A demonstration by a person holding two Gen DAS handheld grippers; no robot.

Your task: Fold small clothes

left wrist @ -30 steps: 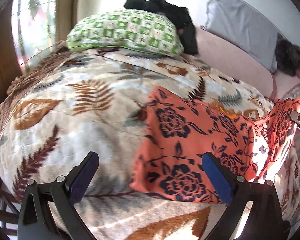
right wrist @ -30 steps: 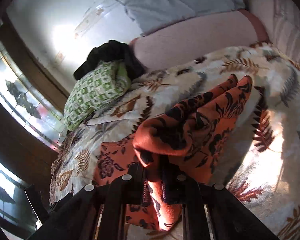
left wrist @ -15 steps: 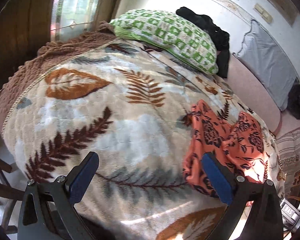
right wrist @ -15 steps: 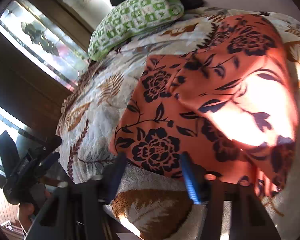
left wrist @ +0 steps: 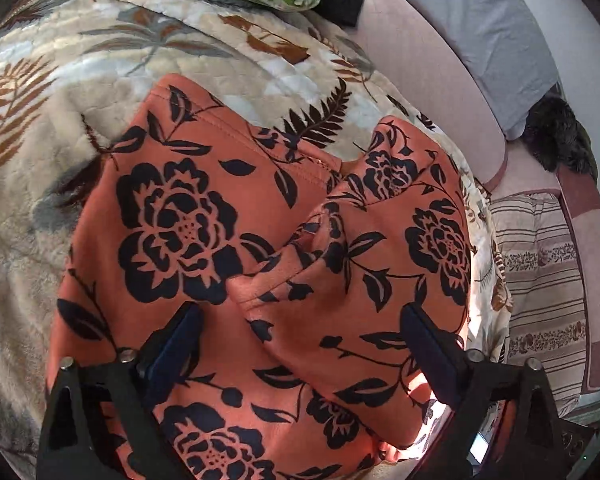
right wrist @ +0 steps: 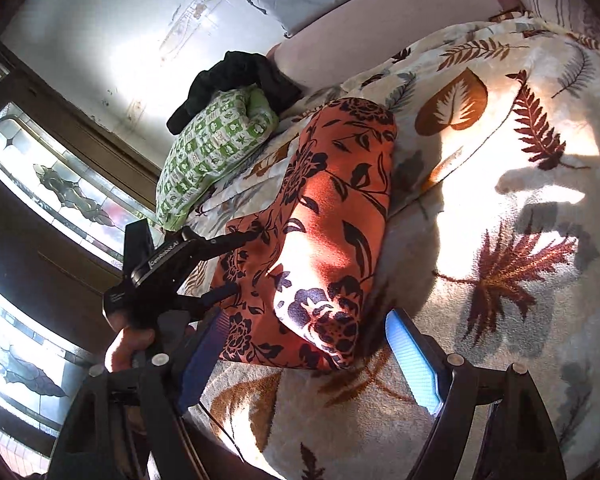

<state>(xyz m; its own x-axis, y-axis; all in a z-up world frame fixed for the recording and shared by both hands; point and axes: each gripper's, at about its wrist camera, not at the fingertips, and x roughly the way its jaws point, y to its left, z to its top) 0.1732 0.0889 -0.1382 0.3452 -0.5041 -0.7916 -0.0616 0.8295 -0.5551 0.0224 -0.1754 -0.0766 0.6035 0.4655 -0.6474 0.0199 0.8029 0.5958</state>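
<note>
Basically, orange floral garment [left wrist: 236, 240] lies part-folded on the bed blanket [right wrist: 500, 240], soft, light, limp; likely slides and bunches. Left claw [left wrist: 296, 340] released, hovering over its near half. Right claw [right wrist: 300, 352] released at near end. Best pinch: hemmed edge or corner.

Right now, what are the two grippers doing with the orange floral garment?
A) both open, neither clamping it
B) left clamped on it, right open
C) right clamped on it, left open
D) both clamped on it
A: the left gripper stands with its jaws wide apart over the orange floral garment, and the right gripper is just as wide open at the garment's near end, with no cloth pinched in either.
</note>
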